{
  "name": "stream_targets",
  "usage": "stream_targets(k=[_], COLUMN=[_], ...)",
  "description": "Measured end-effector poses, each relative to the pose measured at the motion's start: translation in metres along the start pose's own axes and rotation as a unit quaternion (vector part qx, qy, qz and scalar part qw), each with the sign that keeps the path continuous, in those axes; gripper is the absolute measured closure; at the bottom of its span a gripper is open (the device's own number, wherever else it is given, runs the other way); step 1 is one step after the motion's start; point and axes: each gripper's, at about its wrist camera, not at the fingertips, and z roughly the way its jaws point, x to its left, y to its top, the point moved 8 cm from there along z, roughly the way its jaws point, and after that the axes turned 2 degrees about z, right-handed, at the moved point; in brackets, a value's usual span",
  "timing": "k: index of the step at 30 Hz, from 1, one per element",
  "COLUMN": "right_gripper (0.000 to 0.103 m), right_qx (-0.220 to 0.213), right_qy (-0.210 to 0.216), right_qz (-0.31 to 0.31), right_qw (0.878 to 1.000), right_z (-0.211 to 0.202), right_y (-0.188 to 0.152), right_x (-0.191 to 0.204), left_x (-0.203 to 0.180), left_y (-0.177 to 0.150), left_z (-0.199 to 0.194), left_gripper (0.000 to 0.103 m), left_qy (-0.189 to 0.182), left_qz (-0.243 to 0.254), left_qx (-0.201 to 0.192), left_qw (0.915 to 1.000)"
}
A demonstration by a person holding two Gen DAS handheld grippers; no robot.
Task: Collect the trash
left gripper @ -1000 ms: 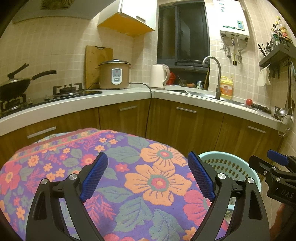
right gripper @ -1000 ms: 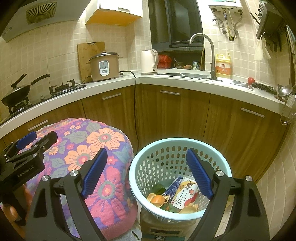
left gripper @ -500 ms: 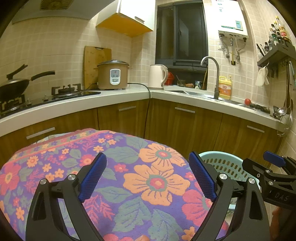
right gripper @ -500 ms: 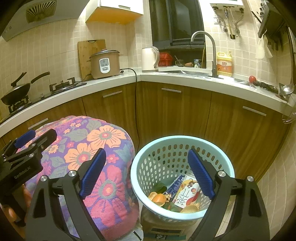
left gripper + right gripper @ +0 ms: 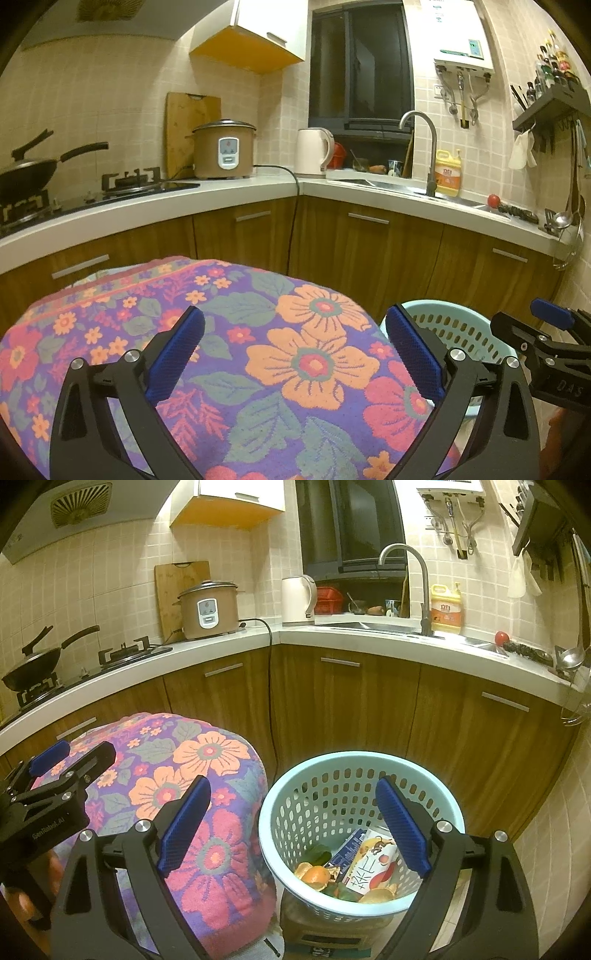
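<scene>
Currently both sets of fingers wide, empty. Right gripper (image 5: 293, 825) above basket (image 5: 448, 801) rim; left gripper (image 5: 295, 356) over floral cloth (image 5: 229, 295) beside basket. No loose trash visible; scan cloth before closing.

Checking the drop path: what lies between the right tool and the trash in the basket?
Nothing: in the right wrist view, right tool hangs open above basket; trash shows unobstructed.

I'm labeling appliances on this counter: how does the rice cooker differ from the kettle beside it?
The rice cooker is brown and squat with a metal lid and a front control panel; the kettle is cream-white, taller and narrower, with a side handle. The rice cooker stands before the cutting board, the kettle nearer the sink corner. Both stand upright on the white counter.
</scene>
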Motion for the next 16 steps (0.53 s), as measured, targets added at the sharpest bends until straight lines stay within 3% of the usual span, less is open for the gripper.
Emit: stream_targets(k=[16], right_gripper=[0.016], right_qx=[0.003], right_qy=[0.001], right_qz=[0.004], right_qw=[1.0], right_z=[0.0018], right_y=[-0.0029], right_x=[-0.0027], left_x=[0.0044], left_y=[-0.0021], left_z=[0.0021], left_gripper=[0.007], left_qy=[-0.016], left_qz=[-0.018], left_qx=[0.009], left_qw=[0.9997])
